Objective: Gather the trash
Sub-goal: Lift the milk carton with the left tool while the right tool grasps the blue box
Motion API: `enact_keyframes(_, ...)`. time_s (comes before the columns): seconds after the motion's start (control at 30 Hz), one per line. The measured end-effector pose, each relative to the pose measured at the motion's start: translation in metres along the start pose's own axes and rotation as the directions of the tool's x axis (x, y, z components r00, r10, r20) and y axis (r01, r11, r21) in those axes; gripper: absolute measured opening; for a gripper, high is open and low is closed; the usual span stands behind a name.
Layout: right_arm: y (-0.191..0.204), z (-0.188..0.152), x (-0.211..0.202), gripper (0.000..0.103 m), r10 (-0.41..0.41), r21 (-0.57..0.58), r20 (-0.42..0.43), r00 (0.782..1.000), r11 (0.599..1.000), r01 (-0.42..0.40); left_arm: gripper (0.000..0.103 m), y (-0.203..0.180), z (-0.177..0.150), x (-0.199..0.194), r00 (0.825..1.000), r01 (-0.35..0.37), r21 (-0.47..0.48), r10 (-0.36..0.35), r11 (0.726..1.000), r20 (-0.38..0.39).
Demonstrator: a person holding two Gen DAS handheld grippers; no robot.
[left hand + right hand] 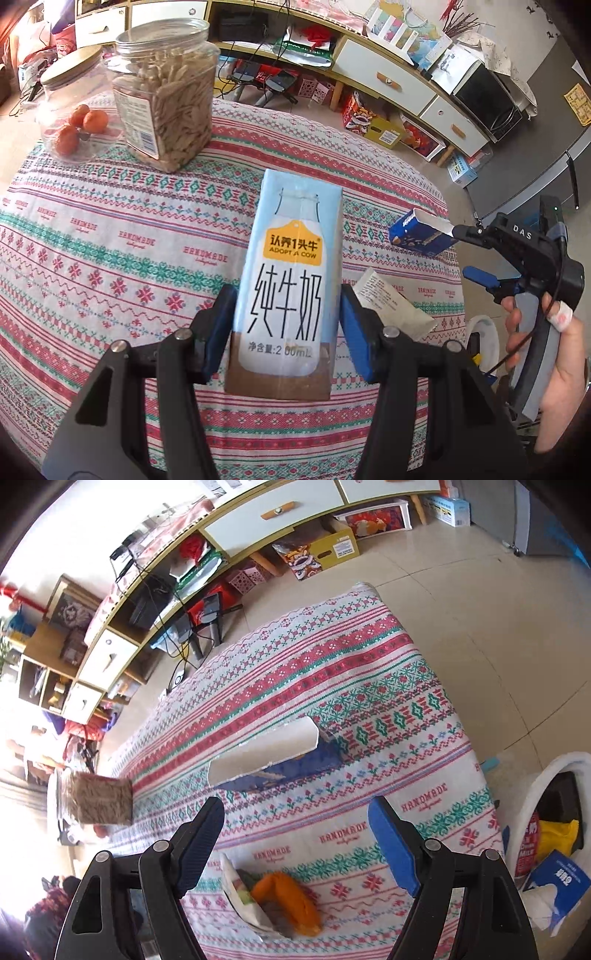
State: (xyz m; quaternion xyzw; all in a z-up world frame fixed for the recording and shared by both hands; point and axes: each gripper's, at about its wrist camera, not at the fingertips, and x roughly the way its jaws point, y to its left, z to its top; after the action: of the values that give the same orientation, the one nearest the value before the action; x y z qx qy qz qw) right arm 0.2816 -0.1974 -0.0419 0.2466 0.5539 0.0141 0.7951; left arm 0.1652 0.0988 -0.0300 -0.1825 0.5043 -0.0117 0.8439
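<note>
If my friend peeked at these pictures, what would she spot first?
Probably the pale blue milk carton, front and centre, squeezed in the left hand-held gripper over the patterned tablecloth. Next, the torn dark blue box lying ahead of the open right hand-held gripper.

In the left wrist view, two jars (162,92) crowd the table's upper left corner, while the cloth (110,240) below them lies bare. At right, a blue box (417,232) and a wrapper (391,306) block the edge. In the right wrist view, open cloth separates the blue box (295,764) from the wrapper (273,901); the bin (546,775) stands lower right.
</note>
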Motion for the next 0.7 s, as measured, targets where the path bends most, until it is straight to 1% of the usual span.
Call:
enact_keyframes(0.17, 0.006, 0.017, 0.022, 0.082, 0.044, 0.088, 0.000, 0.999, 0.995, -0.043, 0.057, 0.016, 0.000, 0.001, 1.000, 0.000, -0.019, 0.000, 1.000, -0.010)
enact_keyframes(0.3, 0.009, 0.025, 0.043, 0.082, 0.033, 0.128, -0.013, 0.999, 0.991, -0.031, 0.057, 0.020, -0.003, 0.001, 1.000, -0.003, -0.017, 0.003, 1.000, -0.021)
enact_keyframes(0.4, 0.007, 0.027, 0.057, 0.082, 0.042, 0.160, -0.031, 0.999, 0.987, -0.036, 0.057, 0.022, -0.004, 0.000, 1.000, 0.000, -0.014, 0.000, 1.000, -0.027)
enact_keyframes(0.47, 0.003, 0.027, 0.063, 0.081, 0.079, 0.178, -0.037, 0.996, 0.982, -0.071, 0.057, 0.026, -0.005, -0.001, 1.000, -0.002, -0.018, 0.001, 1.000, -0.029)
enact_keyframes(0.57, 0.002, 0.025, 0.062, 0.079, 0.093, 0.172, -0.030, 0.995, 0.981, -0.086, 0.057, 0.028, -0.004, -0.001, 0.999, 0.000, -0.026, 0.000, 1.000, -0.032)
enact_keyframes(0.63, 0.005, 0.023, 0.061, 0.074, 0.104, 0.152, -0.038, 0.994, 0.984, -0.097, 0.057, 0.027, -0.004, -0.001, 0.999, 0.003, -0.029, -0.004, 1.000, -0.034)
enact_keyframes(0.7, 0.008, 0.019, 0.054, 0.037, 0.168, 0.131, -0.025, 0.985, 0.978, -0.164, 0.057, 0.025, -0.003, -0.002, 0.999, 0.007, -0.026, -0.008, 1.000, -0.035)
